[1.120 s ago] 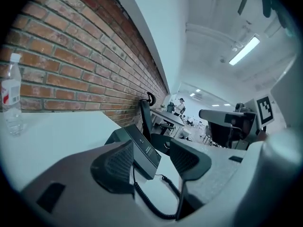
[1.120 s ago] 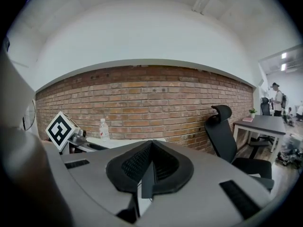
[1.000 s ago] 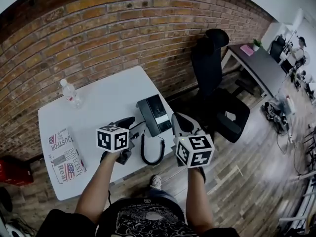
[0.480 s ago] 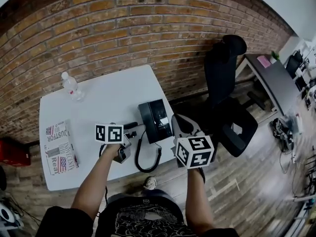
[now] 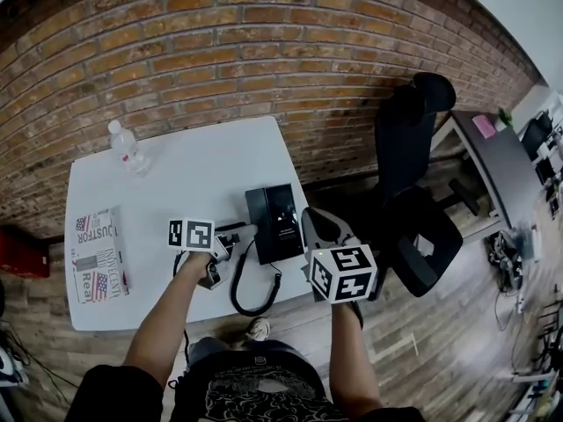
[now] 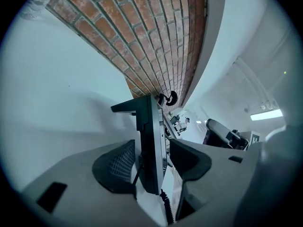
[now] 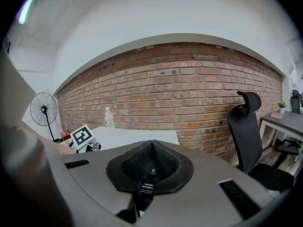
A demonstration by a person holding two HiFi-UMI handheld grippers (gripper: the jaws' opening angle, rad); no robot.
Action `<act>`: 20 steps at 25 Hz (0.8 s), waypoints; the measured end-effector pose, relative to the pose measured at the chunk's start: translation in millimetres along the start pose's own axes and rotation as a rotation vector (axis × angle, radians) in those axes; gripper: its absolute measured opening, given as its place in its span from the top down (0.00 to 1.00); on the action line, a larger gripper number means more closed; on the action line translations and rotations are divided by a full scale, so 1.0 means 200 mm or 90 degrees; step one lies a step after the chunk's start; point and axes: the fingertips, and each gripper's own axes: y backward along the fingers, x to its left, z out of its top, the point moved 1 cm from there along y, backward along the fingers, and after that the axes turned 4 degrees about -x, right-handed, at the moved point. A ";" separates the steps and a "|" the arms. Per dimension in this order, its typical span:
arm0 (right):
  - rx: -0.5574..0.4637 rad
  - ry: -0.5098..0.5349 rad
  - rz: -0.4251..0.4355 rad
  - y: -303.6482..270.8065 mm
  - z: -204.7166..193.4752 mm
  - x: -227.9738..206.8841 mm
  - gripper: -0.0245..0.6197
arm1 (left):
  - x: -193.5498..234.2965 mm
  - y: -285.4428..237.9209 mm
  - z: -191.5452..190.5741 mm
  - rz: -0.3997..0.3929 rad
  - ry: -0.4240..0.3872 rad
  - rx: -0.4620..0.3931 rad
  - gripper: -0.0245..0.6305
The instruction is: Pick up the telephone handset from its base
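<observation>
Left tool (image 5: 230, 236) is clamped on the edge-on telephone handset (image 6: 150, 145), just left of the base (image 5: 274, 221). Right tool (image 5: 315, 222) is closed and empty. Best to lift gently, so the coiled cord (image 6: 165, 207) doesn't drag the base.

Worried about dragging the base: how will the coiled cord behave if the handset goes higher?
The coiled cord sags in a slack loop, so it likely stretches floppily first. Pulled taut by the handset, it might drag the slim, light-looking base.

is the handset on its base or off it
Off. The handset stands clamped between the fingers of the left gripper, beside the base, with its cord trailing.
</observation>
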 end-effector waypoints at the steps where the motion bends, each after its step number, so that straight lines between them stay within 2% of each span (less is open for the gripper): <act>1: 0.002 0.001 0.002 -0.01 0.00 -0.01 0.96 | 0.01 -0.01 0.00 -0.003 0.007 -0.001 0.62; 10: 0.010 0.005 0.019 -0.09 -0.03 -0.10 0.96 | 0.01 -0.10 0.01 -0.044 0.039 0.002 0.64; 14: 0.013 0.006 0.027 -0.11 -0.04 -0.11 0.96 | 0.00 -0.12 0.00 -0.057 0.034 0.012 0.66; 20: 0.017 0.004 0.028 -0.13 -0.05 -0.13 0.96 | 0.01 -0.12 0.00 -0.052 0.034 0.007 0.81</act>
